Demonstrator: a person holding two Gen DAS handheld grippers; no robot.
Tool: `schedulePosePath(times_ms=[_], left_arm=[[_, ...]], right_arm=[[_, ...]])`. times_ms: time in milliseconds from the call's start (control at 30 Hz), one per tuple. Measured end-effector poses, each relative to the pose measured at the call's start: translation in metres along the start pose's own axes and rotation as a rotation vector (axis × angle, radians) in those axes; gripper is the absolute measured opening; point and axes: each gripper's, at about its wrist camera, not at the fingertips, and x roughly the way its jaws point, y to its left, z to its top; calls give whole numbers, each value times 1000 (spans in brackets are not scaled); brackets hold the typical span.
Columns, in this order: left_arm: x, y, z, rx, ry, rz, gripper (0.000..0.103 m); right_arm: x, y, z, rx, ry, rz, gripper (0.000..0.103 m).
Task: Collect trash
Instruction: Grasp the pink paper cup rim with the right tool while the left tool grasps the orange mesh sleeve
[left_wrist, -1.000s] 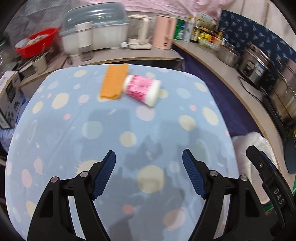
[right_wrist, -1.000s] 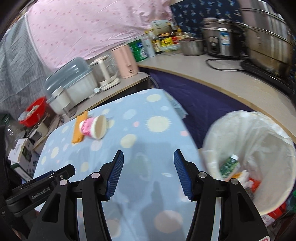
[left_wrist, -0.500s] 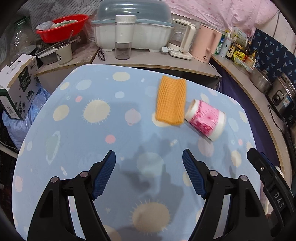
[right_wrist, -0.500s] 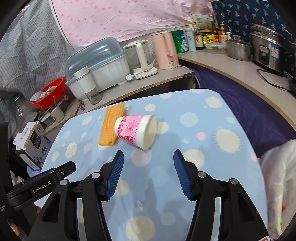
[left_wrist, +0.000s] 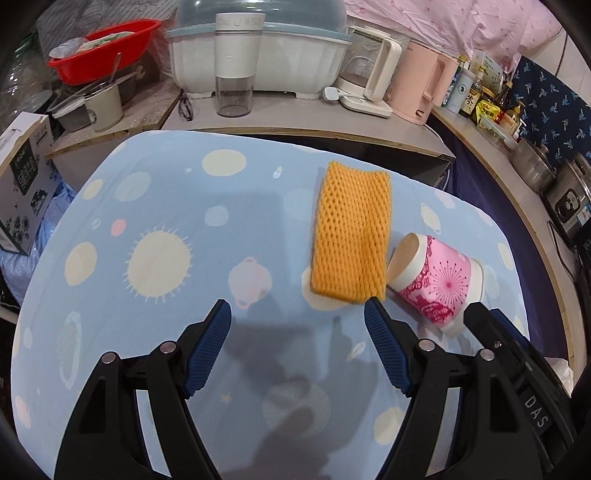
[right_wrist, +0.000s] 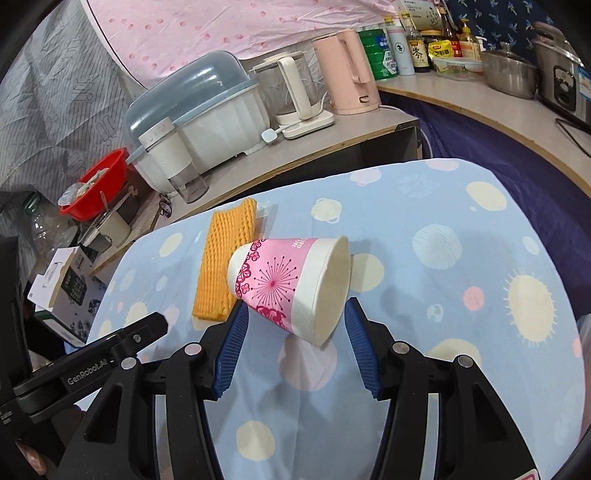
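Note:
A pink-and-white paper cup (right_wrist: 291, 286) lies on its side on the blue dotted tablecloth (right_wrist: 461, 280), touching an orange foam net sleeve (right_wrist: 223, 258). My right gripper (right_wrist: 295, 314) is open, its blue pads on either side of the cup's near end without gripping it. In the left wrist view the net sleeve (left_wrist: 352, 232) lies just beyond my open left gripper (left_wrist: 297, 317), whose right pad is at the sleeve's near corner; the cup (left_wrist: 436, 278) lies to the right. The right gripper's body (left_wrist: 517, 354) shows at the lower right.
A counter behind the table holds a white dish rack (left_wrist: 258, 55), a blender jar (left_wrist: 238, 62), a glass kettle (left_wrist: 369, 85), a pink kettle (left_wrist: 421, 88) and bottles. A red basin (left_wrist: 103, 48) and a cardboard box (left_wrist: 22, 177) are at left. Pots stand at right (right_wrist: 509, 70).
Both grippers have moved forward toward the cup and the net sleeve. The right gripper swung left away from the bin and now straddles the cup.

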Motion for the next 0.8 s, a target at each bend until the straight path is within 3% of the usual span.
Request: schedulePosePath(times_ms=[67, 133, 200, 300, 700, 800], left_arm=[[8, -3, 4, 7, 4, -1, 71], [14, -6, 7, 11, 8, -6, 71], [20, -7, 9, 15, 12, -9, 71], [28, -9, 10, 19, 23, -17, 71], [56, -20, 17, 18, 49, -52, 70], [61, -26, 17, 36, 55, -53, 51]], right_arm=[[6, 0, 1, -2, 6, 6, 51], [13, -1, 2, 5, 22, 27, 43], [16, -3, 2, 13, 32, 56, 25], [15, -3, 0, 8, 31, 70, 12], [-28, -28, -9, 45, -24, 48, 4], [-33, -35, -12, 57, -30, 37, 4]])
